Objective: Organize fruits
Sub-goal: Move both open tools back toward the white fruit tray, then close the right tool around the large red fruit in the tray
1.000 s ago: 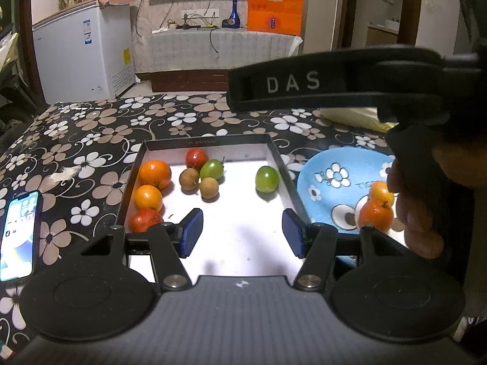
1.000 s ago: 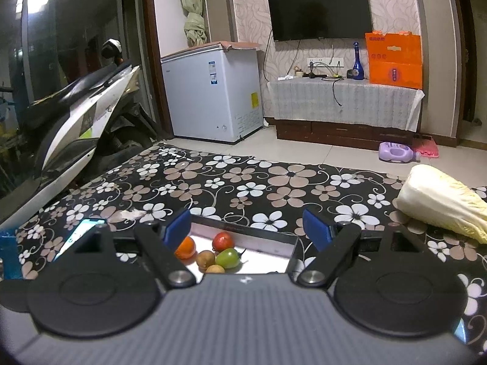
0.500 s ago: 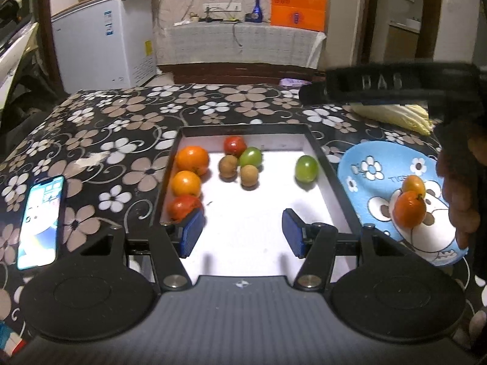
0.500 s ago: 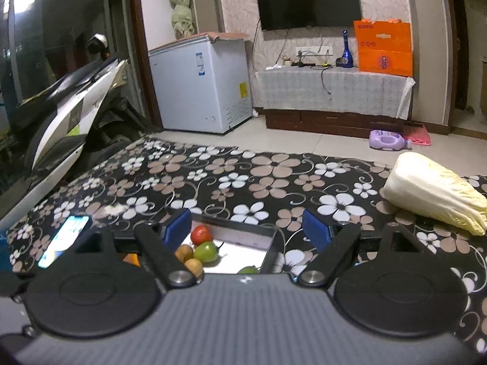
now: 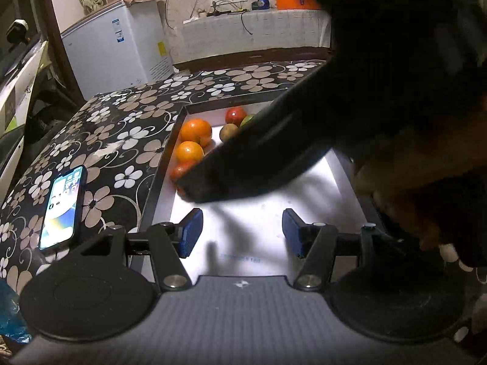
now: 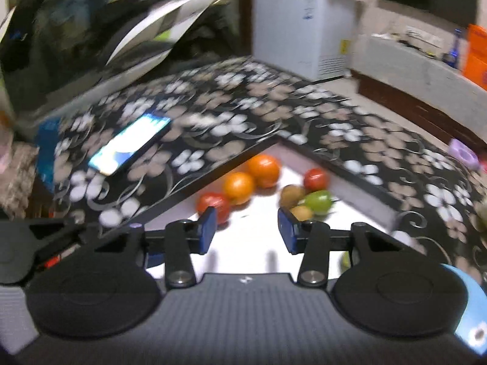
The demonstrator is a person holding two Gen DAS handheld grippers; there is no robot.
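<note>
Both claws hung over the white tray [image 5: 158,182] with nothing between their pads. Left claw [image 5: 242,234] stood half apart above bare tray floor. Right claw [image 6: 246,229] had just been narrowing, its gap empty, a red fruit [image 6: 213,204] just past its left pad. Oranges [image 6: 263,170] lay toward eleven o'clock from it, a green fruit [image 6: 318,201] and brown ones [image 6: 290,194] toward one. A phone [image 5: 62,208] lay on the flowered cloth [image 5: 127,133], at nine o'clock of the tray.

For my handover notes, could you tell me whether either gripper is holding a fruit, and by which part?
Nothing is held: the left gripper and right gripper, whose jaws have just been closing, are both empty above the tray.
</note>
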